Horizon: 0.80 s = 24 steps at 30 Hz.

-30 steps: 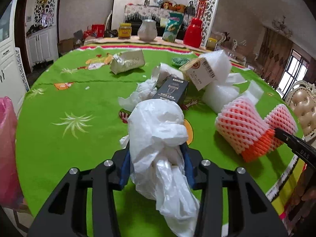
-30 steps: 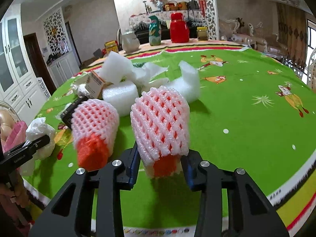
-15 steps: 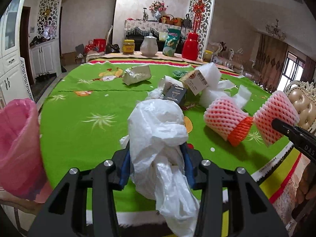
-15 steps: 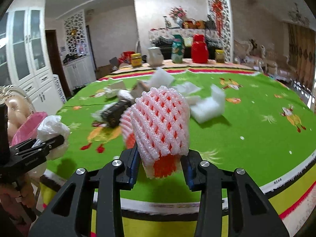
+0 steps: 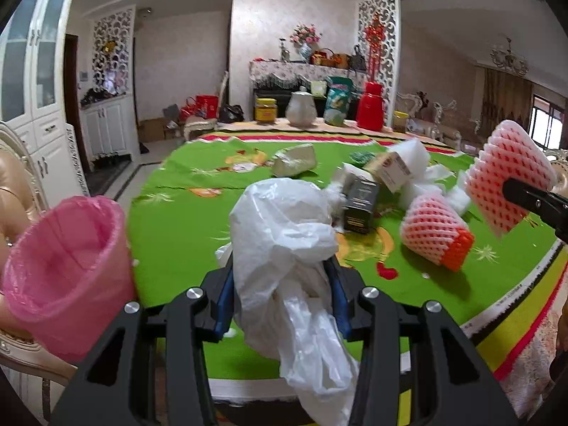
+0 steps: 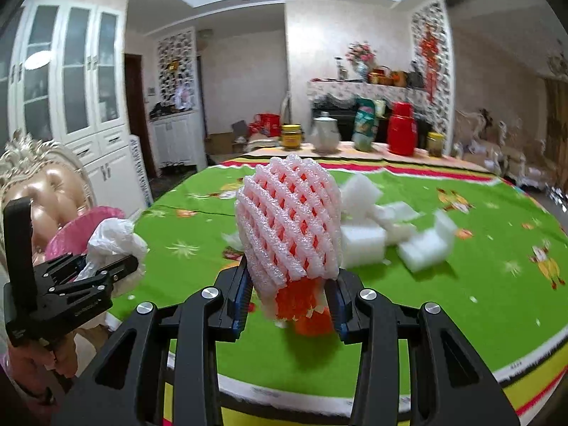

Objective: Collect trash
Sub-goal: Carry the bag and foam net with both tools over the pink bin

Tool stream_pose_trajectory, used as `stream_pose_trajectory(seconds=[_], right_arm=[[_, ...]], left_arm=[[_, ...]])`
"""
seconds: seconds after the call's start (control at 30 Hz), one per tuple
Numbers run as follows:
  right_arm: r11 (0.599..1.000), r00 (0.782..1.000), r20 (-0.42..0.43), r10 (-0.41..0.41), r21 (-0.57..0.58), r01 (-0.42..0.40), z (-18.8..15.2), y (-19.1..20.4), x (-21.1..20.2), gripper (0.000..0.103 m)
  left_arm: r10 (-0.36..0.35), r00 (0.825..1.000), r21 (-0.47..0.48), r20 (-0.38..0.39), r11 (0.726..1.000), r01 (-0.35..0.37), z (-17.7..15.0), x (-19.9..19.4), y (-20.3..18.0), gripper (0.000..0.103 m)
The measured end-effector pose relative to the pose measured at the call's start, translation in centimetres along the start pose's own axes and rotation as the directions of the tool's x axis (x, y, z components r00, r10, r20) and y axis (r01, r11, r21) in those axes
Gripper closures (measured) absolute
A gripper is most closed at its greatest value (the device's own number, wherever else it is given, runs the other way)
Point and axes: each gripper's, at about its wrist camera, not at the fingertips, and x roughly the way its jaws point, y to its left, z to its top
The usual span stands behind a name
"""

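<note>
My left gripper [image 5: 282,294] is shut on a crumpled white plastic bag [image 5: 284,241], held off the table's near edge. A bin with a pink liner [image 5: 67,269] stands to its lower left, beside the table. My right gripper [image 6: 289,296] is shut on a pink foam fruit net [image 6: 289,223] with orange inside, lifted above the green tablecloth [image 6: 461,284]. That net also shows at the right of the left wrist view [image 5: 504,181]. The left gripper with its bag shows in the right wrist view [image 6: 88,277], with the pink bin [image 6: 85,227] behind it.
On the table lie a second foam net [image 5: 436,234], a black box [image 5: 360,202], a labelled carton [image 5: 390,170], a crumpled wrapper [image 5: 294,159] and white foam blocks [image 6: 394,234]. Jars, a teapot [image 5: 301,108] and a red flask [image 5: 371,106] stand at the far edge. An ornate chair [image 6: 46,191] is behind the bin.
Both grippers have pulled back and up from the table with their loads. The pink bin has come into the left wrist view at lower left. The right gripper's net is lifted off the cloth.
</note>
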Motion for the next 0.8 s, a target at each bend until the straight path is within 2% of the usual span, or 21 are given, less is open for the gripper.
stream_pose_trajectory(seconds=[0.2, 0.43, 0.6, 0.8], right_arm=[[0.989, 0.991, -0.019, 0.132, -0.064, -0.133, 1.2, 4.9, 2.9, 0.064], [0.947, 0.955, -0.086, 0.283, -0.133, -0.292, 1.8, 12.0, 7.1, 0.064], [0.902, 0.913, -0.129, 0.387, -0.155, -0.404, 2.3, 17.1, 9.3, 0.064], [0.838, 0.848, -0.202, 0.489, -0.162, -0.522, 3.0, 23.1, 13.1, 0.064]], left_arm=[[0.100, 0.993, -0.033, 0.059, 0.995, -0.098, 0.4, -2.0, 4.1, 0.060], [0.239, 0.969, -0.117, 0.069, 0.966, -0.230, 0.6, -4.0, 12.3, 0.059], [0.293, 0.955, -0.159, 0.037, 0.946, -0.284, 0.4, -4.5, 18.4, 0.059], [0.287, 0.958, -0.171, -0.004, 0.944, -0.284, 0.2, -3.0, 23.9, 0.059]])
